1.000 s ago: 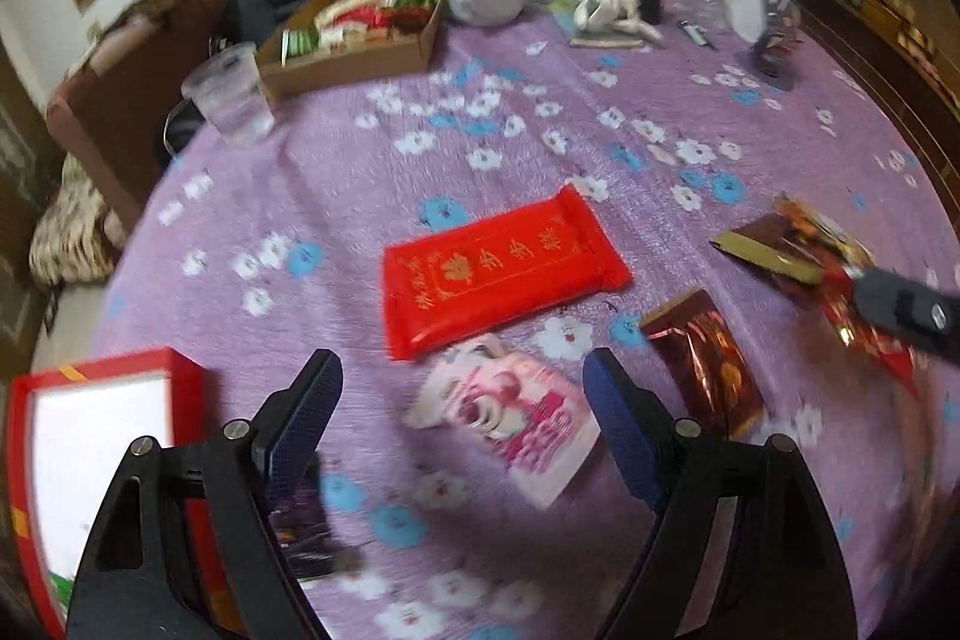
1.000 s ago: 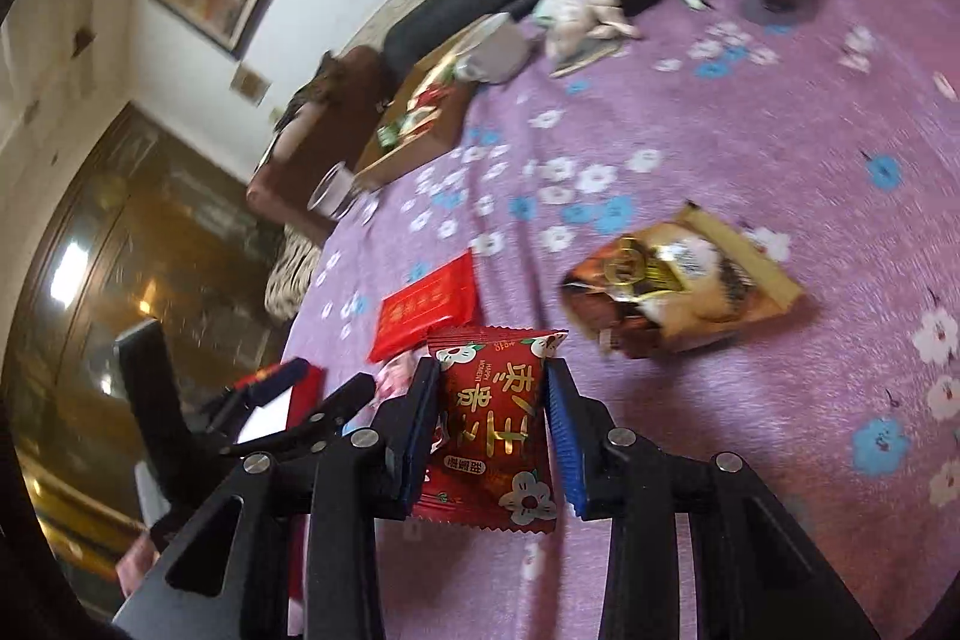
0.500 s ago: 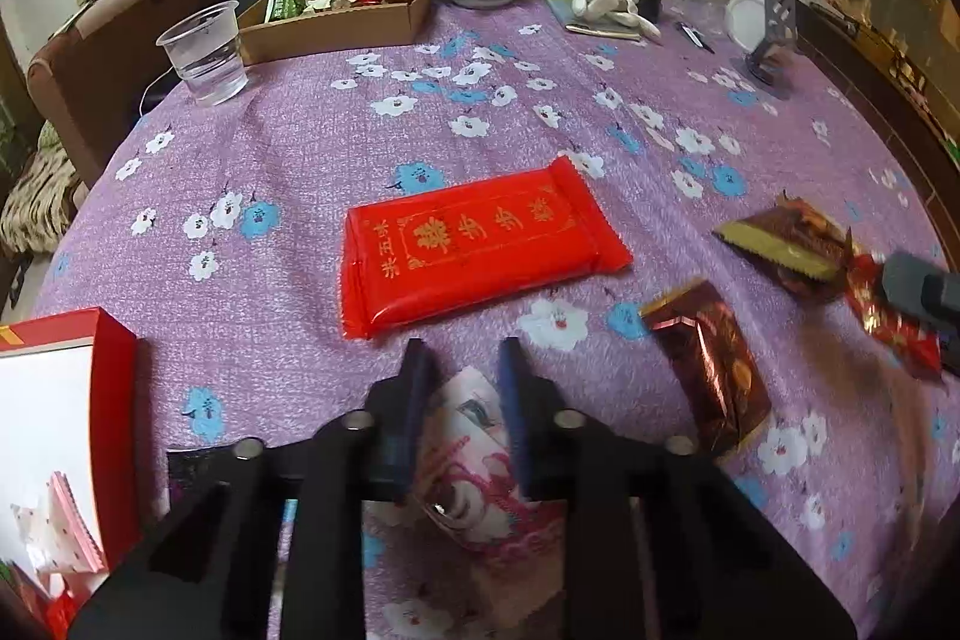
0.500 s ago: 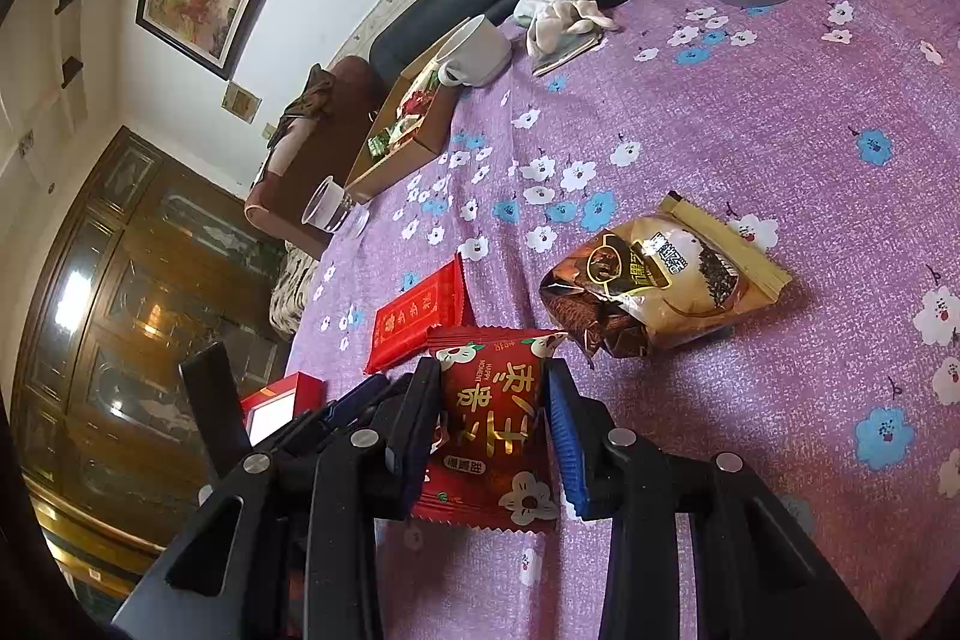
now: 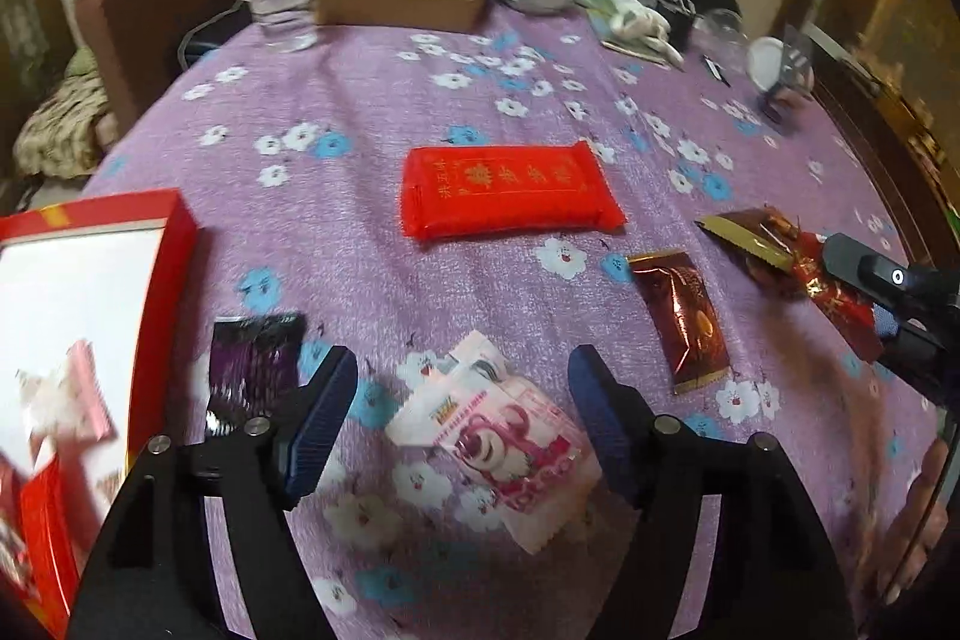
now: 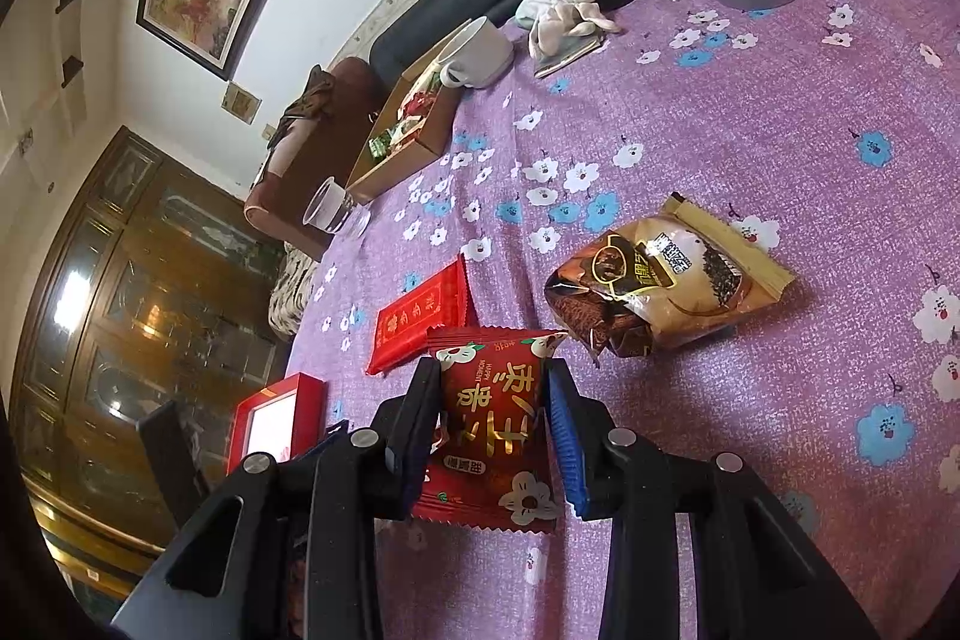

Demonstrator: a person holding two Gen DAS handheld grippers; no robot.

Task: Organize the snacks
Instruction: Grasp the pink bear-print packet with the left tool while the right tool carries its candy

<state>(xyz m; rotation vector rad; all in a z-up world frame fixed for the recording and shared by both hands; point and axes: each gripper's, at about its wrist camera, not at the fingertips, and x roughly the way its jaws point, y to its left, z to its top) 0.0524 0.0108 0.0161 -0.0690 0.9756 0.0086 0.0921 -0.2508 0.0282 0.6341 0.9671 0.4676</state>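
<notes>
Risk sits mostly with the pink packet point(image 5: 498, 436): it lies on the desk point(image 5: 372, 112) between the spread fingers of the left hand-held gripper point(image 5: 462, 418), touched by neither as far as the blur lets me judge. A thin, slack wrapper like that could slide or crumple instead of lifting if the fingers close off-centre, and the purple packet point(image 5: 255, 370) just beside the left finger could get dragged along. The right hand-held gripper point(image 6: 489, 415) pinches a red packet point(image 6: 492, 424) across its middle; a loose grip on glossy film could let it slip on the way to the red box point(image 5: 171, 244).

Only the left view shows inside that box, the small brown packet point(image 5: 681, 319) and the pink one. Only the right view shows the big brown bag point(image 6: 666, 280) face-on and the grip on the red packet clearly.
</notes>
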